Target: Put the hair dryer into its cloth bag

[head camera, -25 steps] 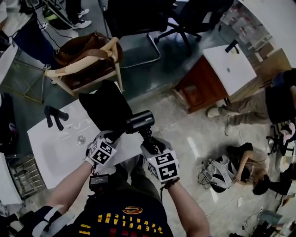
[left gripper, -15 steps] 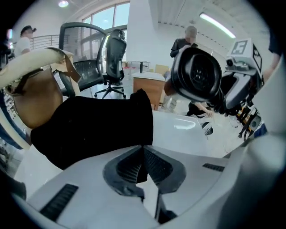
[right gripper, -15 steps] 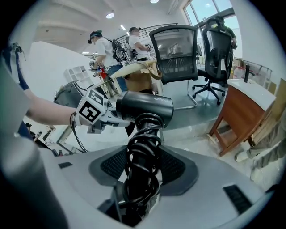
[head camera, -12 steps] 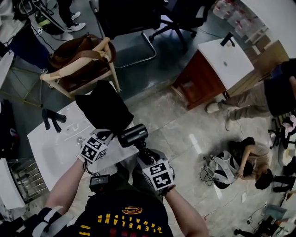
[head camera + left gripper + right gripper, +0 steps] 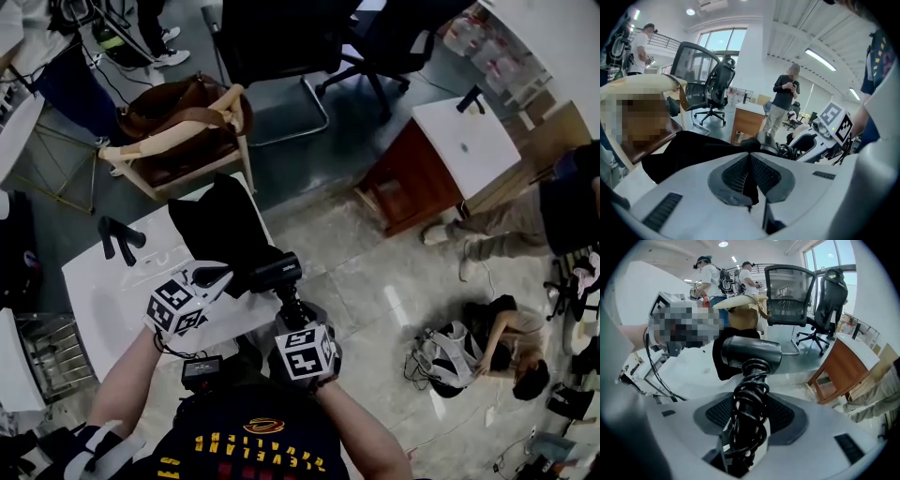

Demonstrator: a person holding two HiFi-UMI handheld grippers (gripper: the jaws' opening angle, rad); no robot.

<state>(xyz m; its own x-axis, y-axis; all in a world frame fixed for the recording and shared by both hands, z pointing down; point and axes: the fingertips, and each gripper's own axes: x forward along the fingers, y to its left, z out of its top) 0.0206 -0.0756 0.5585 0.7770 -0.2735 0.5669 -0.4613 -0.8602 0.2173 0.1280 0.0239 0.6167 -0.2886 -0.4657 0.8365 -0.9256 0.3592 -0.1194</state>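
Note:
The black cloth bag [image 5: 220, 230] lies on the white table [image 5: 103, 300], its near edge lifted. My left gripper [image 5: 223, 275] is shut on that edge; in the left gripper view a fold of the bag [image 5: 693, 150] is pinched between the pads of the left gripper [image 5: 751, 171]. The black hair dryer [image 5: 275, 272] sits just right of the bag's mouth, barrel level. My right gripper [image 5: 292, 314] is shut on its handle, which is wound with the cord [image 5: 750, 404]. In the right gripper view the hair dryer [image 5: 750, 352] stands above the right gripper [image 5: 750, 420], with the bag [image 5: 723, 366] behind it.
A black forked stand [image 5: 117, 239] sits at the table's far left. Beyond the table are a wooden chair holding a brown bag [image 5: 183, 117] and a black office chair [image 5: 281, 47]. A wooden cabinet with a white top [image 5: 441, 159] is at right. People sit on the floor [image 5: 487, 328].
My left gripper has shut on the bag's near edge and risen with it. The right gripper has sunk a little with the dryer, closer to the bag's mouth.

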